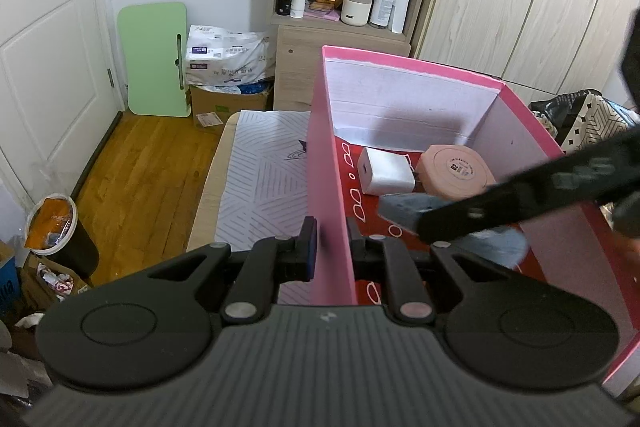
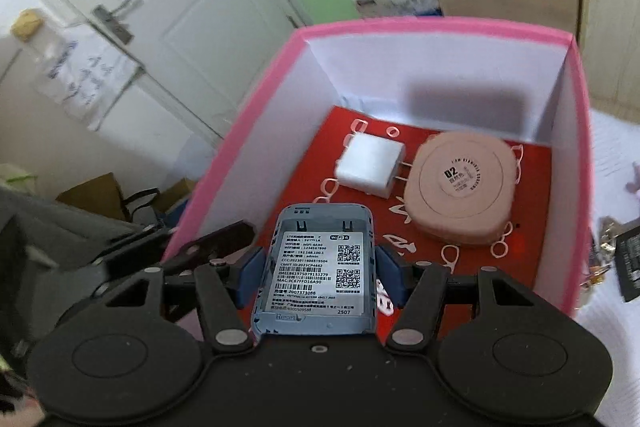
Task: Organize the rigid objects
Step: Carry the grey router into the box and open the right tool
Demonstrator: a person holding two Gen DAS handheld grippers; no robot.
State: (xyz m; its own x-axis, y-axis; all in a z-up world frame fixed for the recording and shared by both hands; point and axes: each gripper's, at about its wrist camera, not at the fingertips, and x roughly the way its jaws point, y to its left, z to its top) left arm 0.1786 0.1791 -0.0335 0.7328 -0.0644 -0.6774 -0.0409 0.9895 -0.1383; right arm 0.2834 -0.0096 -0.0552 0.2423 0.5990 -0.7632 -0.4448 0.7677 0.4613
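Left gripper (image 1: 332, 247) is clamping the near wall of the pink box (image 1: 328, 163) — one finger outside, one inside, pads pressing the cardboard. Right gripper (image 2: 316, 267) is holding the grey-blue wifi router (image 2: 316, 267) label-up, squeezed between both blue pads (image 2: 250, 275), hanging over the box's near end above the red floor. In the left view the router (image 1: 404, 211) is showing at the tip of the right gripper (image 1: 424, 223), inside the box walls. White charger (image 2: 370, 163) and pink round compact (image 2: 460, 187) are lying on the box floor — touching, further in than the router. Box is sitting on a patterned mattress (image 1: 260, 171).
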